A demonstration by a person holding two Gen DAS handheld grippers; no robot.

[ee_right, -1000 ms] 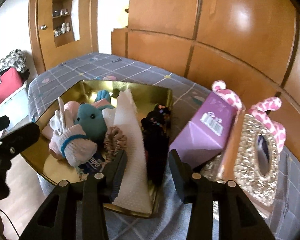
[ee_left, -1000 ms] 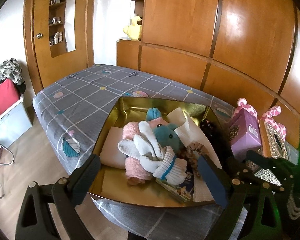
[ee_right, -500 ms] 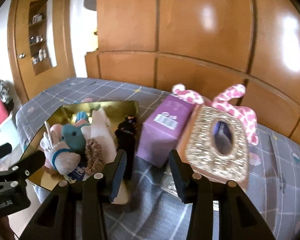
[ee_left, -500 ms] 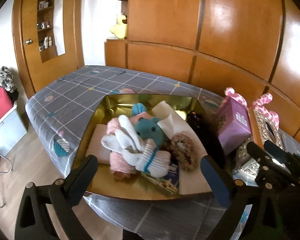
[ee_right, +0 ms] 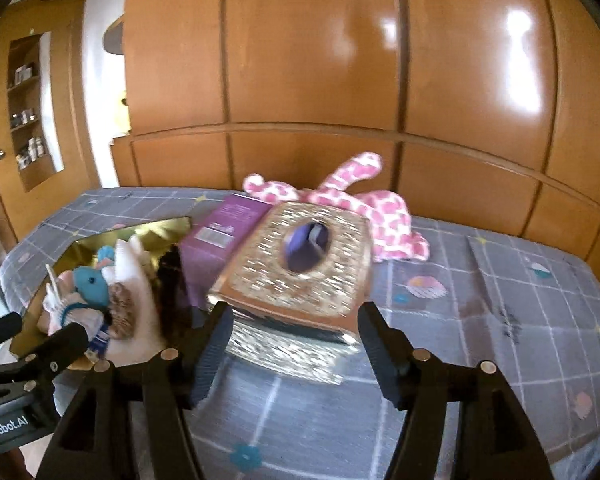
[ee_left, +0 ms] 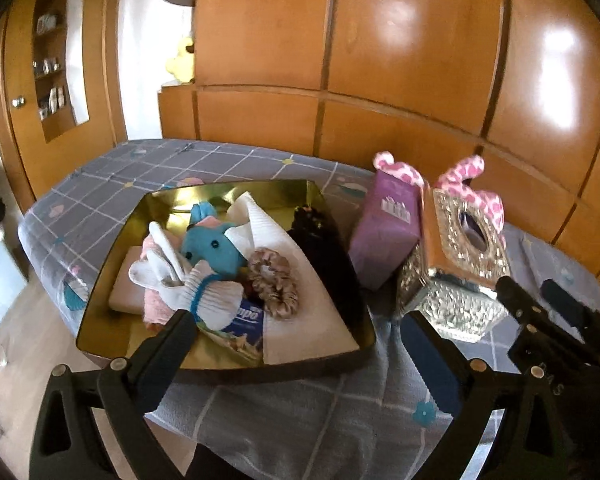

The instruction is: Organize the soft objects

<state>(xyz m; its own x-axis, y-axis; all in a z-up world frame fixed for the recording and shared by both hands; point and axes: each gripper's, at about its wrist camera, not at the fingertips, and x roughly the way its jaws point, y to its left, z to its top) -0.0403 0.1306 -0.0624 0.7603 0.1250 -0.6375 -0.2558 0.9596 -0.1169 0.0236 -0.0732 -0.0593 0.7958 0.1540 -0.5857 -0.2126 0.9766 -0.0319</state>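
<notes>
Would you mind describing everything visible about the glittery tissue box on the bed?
The tissue box is rectangular, covered in sparkling silver-gold studded facets, with an oval opening on top showing something purple inside. Its coppery-edged lid sits on a mirrored, faceted base. It rests tilted on the grey checked bedspread, its left side against the purple carton, the pink spotted plush just behind it. The right gripper, jaws just opened wider, faces it without touching.

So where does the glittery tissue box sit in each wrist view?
Left wrist: the tissue box is right of centre, beside the gold tray.
Right wrist: it fills the centre, just beyond the open right gripper.
Shared landmark: the purple box leaning at its left.
</notes>
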